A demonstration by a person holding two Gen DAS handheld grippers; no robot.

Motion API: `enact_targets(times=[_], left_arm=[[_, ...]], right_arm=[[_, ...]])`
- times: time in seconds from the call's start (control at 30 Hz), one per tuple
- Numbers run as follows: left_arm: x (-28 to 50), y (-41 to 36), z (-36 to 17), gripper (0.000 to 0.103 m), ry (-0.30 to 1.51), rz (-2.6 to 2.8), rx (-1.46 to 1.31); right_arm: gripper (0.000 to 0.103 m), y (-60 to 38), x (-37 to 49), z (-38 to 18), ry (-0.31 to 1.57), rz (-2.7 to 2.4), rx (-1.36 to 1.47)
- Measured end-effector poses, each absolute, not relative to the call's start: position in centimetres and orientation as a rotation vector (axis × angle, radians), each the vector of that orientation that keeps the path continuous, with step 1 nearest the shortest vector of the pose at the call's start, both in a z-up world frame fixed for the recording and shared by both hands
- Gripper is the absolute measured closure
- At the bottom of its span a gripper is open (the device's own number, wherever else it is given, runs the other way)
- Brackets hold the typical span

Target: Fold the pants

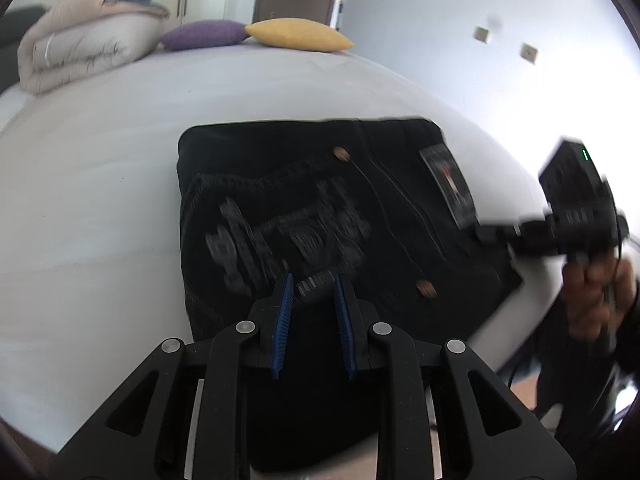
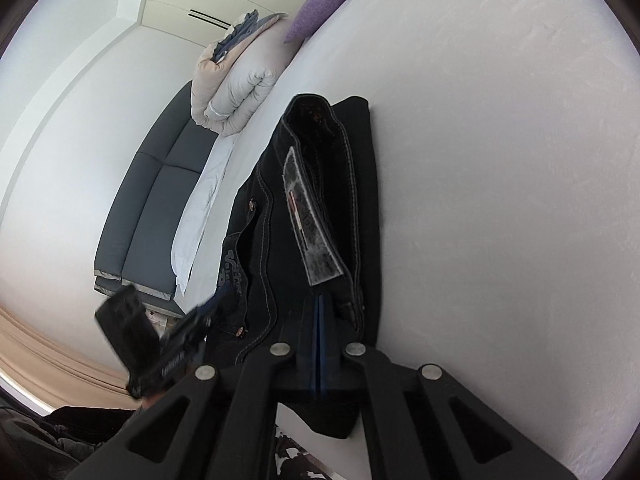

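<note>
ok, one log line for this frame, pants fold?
pants: folded, on bed | left tongs: open, above pants, empty | right tongs: shut, at waistband edge, grip unclear

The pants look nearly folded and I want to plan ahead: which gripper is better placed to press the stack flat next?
Probably the left gripper: it hangs over the middle of the folded black pants, jaws slightly apart and empty. The right gripper sits shut at the waistband edge near the label patch.

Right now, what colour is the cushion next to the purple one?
Yellow. The yellow cushion shows best in the left wrist view.
</note>
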State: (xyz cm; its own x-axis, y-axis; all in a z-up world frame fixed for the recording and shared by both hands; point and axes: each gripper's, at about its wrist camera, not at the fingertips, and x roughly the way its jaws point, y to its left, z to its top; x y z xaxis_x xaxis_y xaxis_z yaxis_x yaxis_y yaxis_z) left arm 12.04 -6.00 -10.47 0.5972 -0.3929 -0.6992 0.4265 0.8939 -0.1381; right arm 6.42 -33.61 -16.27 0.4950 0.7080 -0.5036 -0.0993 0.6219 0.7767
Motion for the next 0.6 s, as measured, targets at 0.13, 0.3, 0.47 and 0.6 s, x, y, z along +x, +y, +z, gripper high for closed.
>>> enact_targets(times=[0.13,0.3,0.47,0.6], left_arm=[[8.0,-6.0,-9.4,0.082,0.760,-0.486,0.078],[9.1,-0.6,-7.0,0.002,0.679,-0.377,-0.118],[15.2,1.4,-9.2,0.001,0.870,-0.407,-0.265],[19.3,0.6,-12.3,0.003,1.033,-0.444,-0.314]], right_arm=[[0.091,-33.7,5.5,-13.9,0.910,0.554,0.689],[0.008,-36.7,5.6,-11.0,0.767,0.477,0.733],[0.028,-35.6,10.9,-12.7,0.930,0.457,0.724],[0.044,-34.0,13.1,-15.0,1.030,0.432,0.717]])
